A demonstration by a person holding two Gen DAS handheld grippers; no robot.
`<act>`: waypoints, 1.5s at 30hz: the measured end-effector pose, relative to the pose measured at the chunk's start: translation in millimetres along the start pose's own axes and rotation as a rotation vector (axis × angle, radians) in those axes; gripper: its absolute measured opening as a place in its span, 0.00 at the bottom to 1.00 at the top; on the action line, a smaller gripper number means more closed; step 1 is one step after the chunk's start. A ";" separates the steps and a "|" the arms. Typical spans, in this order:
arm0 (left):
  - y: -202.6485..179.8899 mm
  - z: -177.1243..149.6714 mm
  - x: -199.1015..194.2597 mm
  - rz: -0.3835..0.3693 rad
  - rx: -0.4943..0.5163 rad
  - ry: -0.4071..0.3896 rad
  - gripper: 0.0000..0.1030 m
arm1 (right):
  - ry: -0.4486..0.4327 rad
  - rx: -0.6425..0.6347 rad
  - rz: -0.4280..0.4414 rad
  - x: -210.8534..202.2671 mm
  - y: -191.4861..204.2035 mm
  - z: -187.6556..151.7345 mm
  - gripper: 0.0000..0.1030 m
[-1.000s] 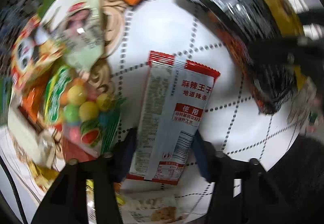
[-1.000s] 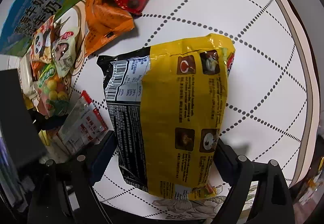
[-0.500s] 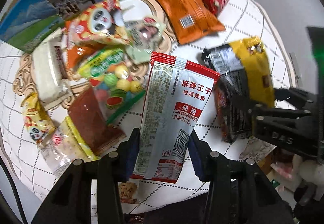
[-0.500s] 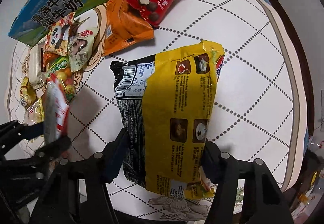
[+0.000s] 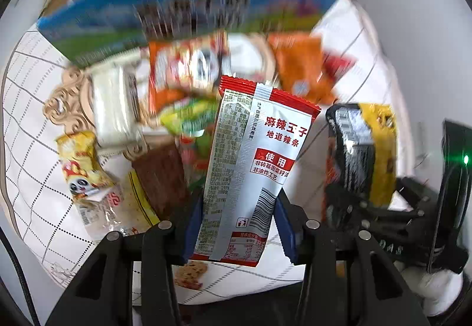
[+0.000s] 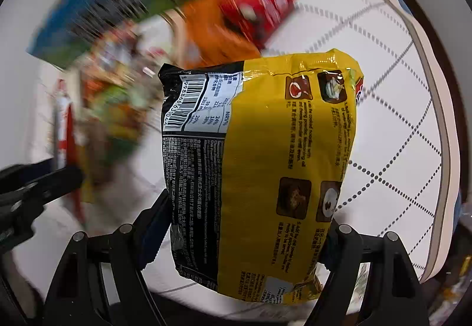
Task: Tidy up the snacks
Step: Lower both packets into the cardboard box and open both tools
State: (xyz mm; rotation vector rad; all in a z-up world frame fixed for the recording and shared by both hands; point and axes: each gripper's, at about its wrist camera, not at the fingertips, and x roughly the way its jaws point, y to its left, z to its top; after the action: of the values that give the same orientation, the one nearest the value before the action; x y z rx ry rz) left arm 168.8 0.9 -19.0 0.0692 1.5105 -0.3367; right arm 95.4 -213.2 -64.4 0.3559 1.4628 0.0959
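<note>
Left gripper (image 5: 238,225) clamps one red-and-silver foil snack sachet (image 5: 253,166), pointing twelve o'clock; right gripper (image 6: 244,233) clamps one yellow-and-black noodle packet (image 6: 265,172).

Bright; backgrounds motion-blurred, perhaps overexposed; edges warped.

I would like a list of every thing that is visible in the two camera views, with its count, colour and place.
spicy strip packet: 1, silver and red, held by left gripper
noodle bag: 1, yellow and black, held by right gripper
milk carton box: 1, blue and green, far side of table
orange packet: 1, orange, before the box
red triangular packet: 1, red, right of orange packet
panda snack packets: 2, orange and yellow, in the pile
tablecloth: 1, white with dotted grid
left gripper: 1, black
right gripper: 1, black
</note>
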 end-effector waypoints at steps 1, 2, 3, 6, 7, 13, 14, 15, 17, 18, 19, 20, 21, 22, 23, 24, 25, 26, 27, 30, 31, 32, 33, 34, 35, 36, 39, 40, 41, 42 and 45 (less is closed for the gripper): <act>1.1 7.1 -15.5 -0.023 -0.014 -0.024 0.42 | -0.018 -0.007 0.021 -12.3 4.8 5.3 0.81; 1.6 15.1 -30.2 -0.042 -0.023 -0.047 0.42 | -0.043 -0.021 0.046 -28.5 12.2 14.1 0.81; 2.4 23.8 -44.9 -0.064 -0.031 -0.069 0.42 | -0.065 -0.034 0.064 -41.6 18.7 22.7 0.81; 5.6 49.3 -81.1 -0.119 -0.061 -0.132 0.42 | -0.149 -0.077 0.120 -80.5 44.1 56.9 0.81; 5.4 62.4 -86.0 -0.121 -0.069 -0.149 0.42 | -0.175 -0.091 0.141 -92.2 53.1 76.5 0.81; 42.5 163.3 -93.1 -0.112 -0.212 -0.211 0.42 | -0.246 -0.144 0.123 -93.4 95.0 186.8 0.82; 52.1 178.0 -88.2 -0.106 -0.233 -0.209 0.42 | -0.242 -0.140 0.121 -87.1 98.1 204.9 0.82; 59.3 194.4 -84.5 -0.104 -0.254 -0.200 0.42 | -0.233 -0.140 0.114 -78.8 101.0 224.8 0.82; 70.9 221.3 -72.8 -0.095 -0.281 -0.178 0.42 | -0.199 -0.133 0.098 -56.6 107.3 260.7 0.82; 78.0 238.7 -63.8 -0.085 -0.298 -0.160 0.42 | -0.175 -0.128 0.096 -43.2 110.5 277.4 0.82; 82.8 249.6 -51.6 -0.076 -0.308 -0.146 0.42 | -0.158 -0.123 0.095 -32.5 111.9 290.3 0.82; 89.4 260.2 -36.2 -0.066 -0.318 -0.129 0.42 | -0.129 -0.116 0.095 -18.8 111.3 305.5 0.82; 98.1 268.8 -13.7 -0.062 -0.326 -0.111 0.42 | -0.105 -0.109 0.096 -6.4 110.0 318.7 0.82; 103.4 273.6 4.5 -0.062 -0.331 -0.096 0.42 | -0.089 -0.111 0.090 3.6 109.3 326.7 0.82; 108.5 277.9 14.6 -0.061 -0.339 -0.080 0.42 | -0.079 -0.118 0.080 9.9 104.7 331.1 0.82; 111.8 285.3 23.8 -0.050 -0.341 -0.062 0.42 | -0.070 -0.125 0.069 21.9 109.6 335.5 0.82; 113.5 290.4 31.2 -0.042 -0.338 -0.048 0.42 | -0.052 -0.131 0.059 32.7 112.1 341.8 0.82; 114.0 293.4 34.7 -0.038 -0.339 -0.037 0.42 | -0.040 -0.131 0.055 39.6 112.7 346.4 0.82; 115.8 298.2 42.5 -0.038 -0.342 -0.019 0.42 | -0.027 -0.134 0.046 47.6 113.6 351.7 0.82; 118.4 307.2 59.8 -0.074 -0.356 0.033 0.44 | -0.009 -0.141 0.033 67.4 113.4 358.5 0.82; 119.3 309.5 65.5 -0.080 -0.365 0.050 0.44 | 0.004 -0.135 0.038 74.1 121.9 363.9 0.82; 120.6 311.6 71.0 -0.083 -0.370 0.059 0.44 | 0.017 -0.124 0.041 79.0 120.1 365.1 0.82; 122.8 314.1 77.0 -0.082 -0.370 0.061 0.46 | 0.020 -0.122 0.042 80.2 112.3 360.7 0.83; 124.3 315.5 80.1 -0.079 -0.368 0.059 0.48 | 0.022 -0.136 0.033 83.3 113.2 365.6 0.90; 126.2 318.1 80.5 -0.077 -0.369 0.053 0.54 | 0.025 -0.155 0.015 85.7 114.8 369.9 0.99; 125.0 317.9 79.2 -0.077 -0.369 0.048 0.66 | 0.032 -0.158 0.002 87.8 114.7 373.1 0.99; 126.3 316.8 81.6 -0.071 -0.357 0.040 0.80 | 0.040 -0.175 -0.014 88.6 112.9 375.8 0.99; 126.4 315.4 80.5 -0.061 -0.355 0.034 0.80 | 0.037 -0.175 -0.020 84.8 111.4 370.7 0.99; 126.2 313.5 78.7 -0.054 -0.350 0.027 0.80 | 0.032 -0.172 -0.027 81.9 111.1 369.0 0.99; 125.6 311.3 76.4 -0.046 -0.345 0.018 0.80 | 0.028 -0.167 -0.030 79.5 108.7 368.3 0.99; 123.9 303.8 70.6 0.000 -0.327 -0.017 0.80 | -0.004 -0.168 -0.061 67.3 103.2 355.5 0.99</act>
State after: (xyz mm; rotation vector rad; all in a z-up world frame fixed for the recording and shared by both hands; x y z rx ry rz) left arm 495.9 29.9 -88.0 -0.1919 1.5313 -0.0872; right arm 467.8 -160.2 -74.8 0.1747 1.4493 0.1683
